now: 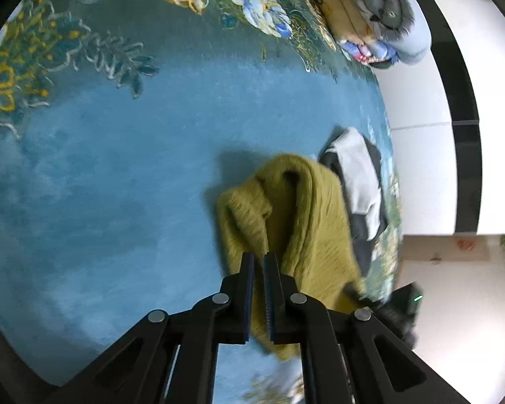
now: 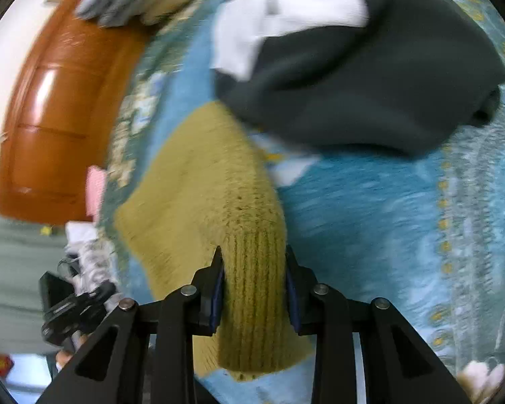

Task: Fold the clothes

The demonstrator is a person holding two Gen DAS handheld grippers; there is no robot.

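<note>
The right gripper [image 2: 254, 289] is pinching the ribbed cuff or hem of the sweater [image 2: 202, 195]; the knit fills the gap between its pads and hangs out below them. The left gripper [image 1: 258, 289] has its pads drawn close with only a thin slot between them, and olive knit shows through that slot, but whether it truly has cloth nipped there cannot be told.

The sweater hangs bunched and draped in the left wrist view [image 1: 296, 208], raised in folds above the blue rug [image 1: 118, 168] rather than lying flat. Just beside it lies a dark garment [image 2: 370, 94] with a white one [image 2: 286, 17] on top. Farther off, at the rug's edge, sits a stack of folded clothes [image 1: 370, 13].

Both views are smeared, so the tools seem to be moving. The risks, as a judgement:
- The thick knit could slide out of the right pads if it is tugged, since only the ribbed edge is caught.
- If the left hold is weak, one side would drop and the sweater would land crumpled.
- The hanging cloth could drag across the dark garment and pull it out of place.
</note>
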